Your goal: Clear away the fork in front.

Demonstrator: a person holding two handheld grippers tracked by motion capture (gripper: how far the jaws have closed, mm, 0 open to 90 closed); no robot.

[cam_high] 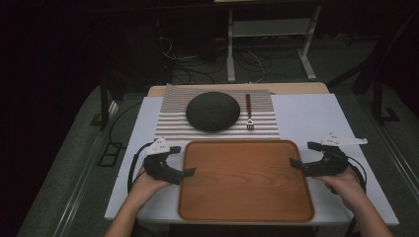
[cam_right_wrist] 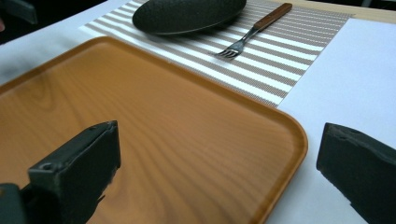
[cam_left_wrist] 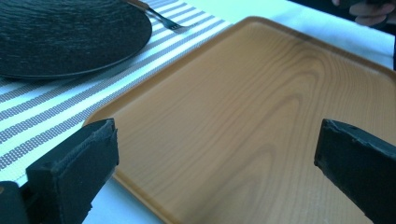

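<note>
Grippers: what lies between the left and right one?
The wooden tray, bare, spans the stretch between the left gripper and right gripper, seen in the high view.

Plate (cam_left_wrist: 70, 37) cropped at frame edge.

The high view is dim — the room beyond the table (cam_high: 306, 118) sinks into near-black, and the picture is soft and slightly grainy. Light falls from above, leaving faint shadows under the grippers. Both gripper views are brighter and sharper; the wooden tray (cam_right_wrist: 163, 140) carries a pale sheen at its far left — and the near jaws blur at the edges.
</note>
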